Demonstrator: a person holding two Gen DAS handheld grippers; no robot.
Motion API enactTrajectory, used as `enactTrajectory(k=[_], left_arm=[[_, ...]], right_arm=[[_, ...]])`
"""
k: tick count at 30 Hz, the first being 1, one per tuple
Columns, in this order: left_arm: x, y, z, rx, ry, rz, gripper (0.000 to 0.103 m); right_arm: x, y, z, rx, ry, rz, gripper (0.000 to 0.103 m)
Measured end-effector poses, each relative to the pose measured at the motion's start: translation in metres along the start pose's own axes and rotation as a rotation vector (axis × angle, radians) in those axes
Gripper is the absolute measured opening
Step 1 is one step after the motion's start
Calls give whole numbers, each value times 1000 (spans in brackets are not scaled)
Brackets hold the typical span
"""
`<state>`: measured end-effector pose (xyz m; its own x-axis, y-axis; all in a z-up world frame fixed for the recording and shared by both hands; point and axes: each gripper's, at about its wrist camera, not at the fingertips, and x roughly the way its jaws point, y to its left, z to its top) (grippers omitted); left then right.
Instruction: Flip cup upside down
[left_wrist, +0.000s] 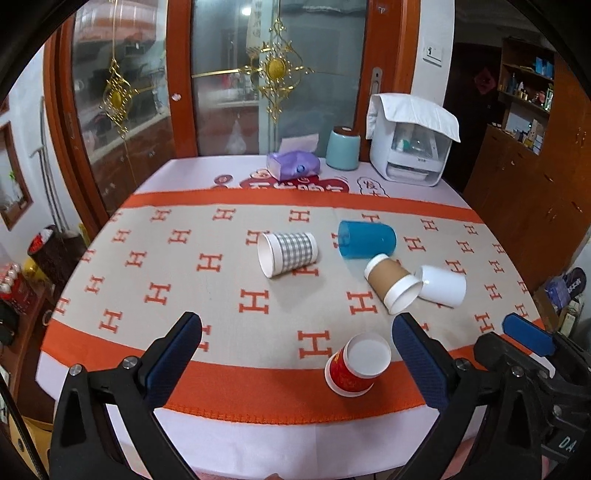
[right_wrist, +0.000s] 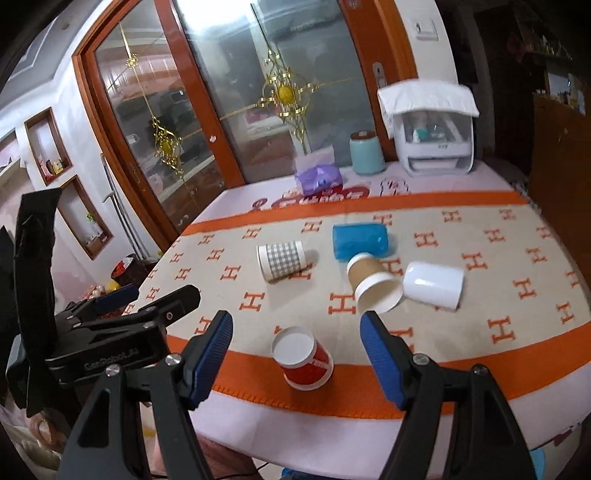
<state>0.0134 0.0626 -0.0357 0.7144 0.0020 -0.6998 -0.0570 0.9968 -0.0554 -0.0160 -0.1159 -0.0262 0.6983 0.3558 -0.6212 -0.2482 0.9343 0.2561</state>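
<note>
left gripper (left_wrist: 297, 338) spread | right gripper (right_wrist: 297, 334) spread | red cup (right_wrist: 303, 357) inverted, rim print blurred

Even, soft indoor light; glare on the glass doors (right_wrist: 207, 122); faint shadows beneath the cups (left_wrist: 288, 254). Strong fisheye bending and dark vignetting at edges; right view slightly blurred.

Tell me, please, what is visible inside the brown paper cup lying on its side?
The brown paper cup shows only a bare white inner wall through its open mouth; nothing appears inside. Its bottom is out of sight from this angle, so the deepest part cannot be checked.
</note>
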Motion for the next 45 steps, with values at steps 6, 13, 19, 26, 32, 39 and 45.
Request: enactTrajectory(k=[6, 13, 19, 26, 32, 39, 45], left_arm=[[-18, -10, 10, 21, -22, 21, 102], [-28, -19, 15, 31, -25, 29, 102], [-35, -27, 13, 42, -29, 2, 102], [-38, -32, 12, 35, -26, 9, 102], [-40, -32, 11, 24, -27, 18, 102], [-37, -34, 12, 21, -15, 27, 102], [-33, -33, 13, 15, -3, 29, 102]], right_arm=[[-16, 1, 9, 5, -14, -22, 72], [-27, 1, 17, 10, -21, -49, 72], [-31, 1, 16, 1, -30, -78, 72], [-33, -4, 14, 14, -28, -97, 72], [-32, -7, 12, 22, -25, -102, 72], [-34, -5, 11, 17, -35, -128, 72], [-32, -5, 11, 15, -35, -133, 72]])
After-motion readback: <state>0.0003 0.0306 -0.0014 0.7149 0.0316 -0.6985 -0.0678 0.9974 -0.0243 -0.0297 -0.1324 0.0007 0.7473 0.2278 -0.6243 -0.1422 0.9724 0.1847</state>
